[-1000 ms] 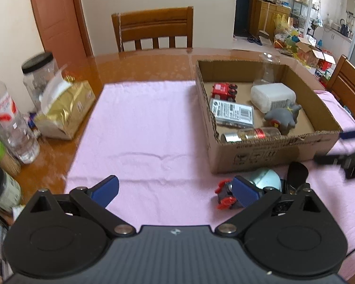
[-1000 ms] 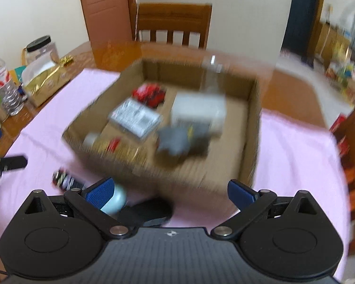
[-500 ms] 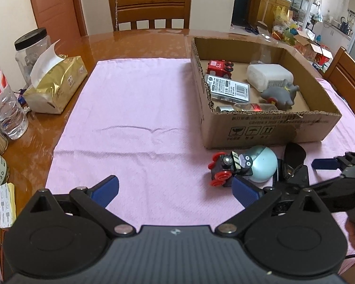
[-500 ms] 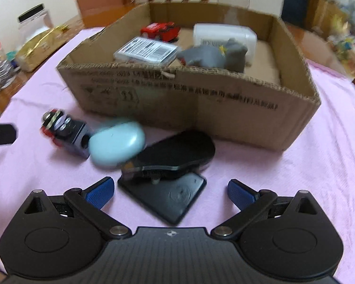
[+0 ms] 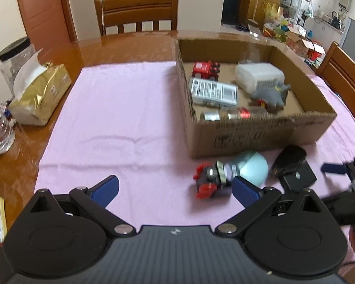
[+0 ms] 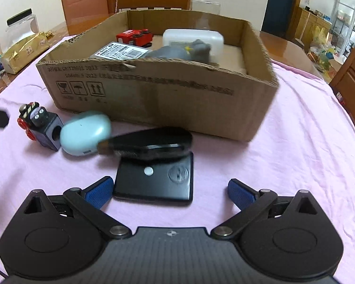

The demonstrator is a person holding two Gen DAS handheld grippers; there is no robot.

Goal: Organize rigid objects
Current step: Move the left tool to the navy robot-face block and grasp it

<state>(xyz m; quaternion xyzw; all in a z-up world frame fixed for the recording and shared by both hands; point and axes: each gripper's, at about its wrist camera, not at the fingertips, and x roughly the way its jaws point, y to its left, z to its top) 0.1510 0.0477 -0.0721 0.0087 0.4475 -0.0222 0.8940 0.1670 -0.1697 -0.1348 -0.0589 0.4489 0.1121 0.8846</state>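
**Both fingers spread above the loose items**

Fingers (image 5: 246,190) of the left gripper (image 5: 175,188) stand apart and empty; just beyond the right one lie a small black-and-red toy locomotive (image 5: 209,181) and a pale-blue rounded plastic case (image 5: 253,169).

From the right wrist, the right gripper (image 6: 170,189) is likewise spread, a glossy black hinged compact (image 6: 155,175) between its fingers, before the brown cardboard box (image 6: 158,97). It looks stiff, light and slippery; gripping its flat base edges seems safest.
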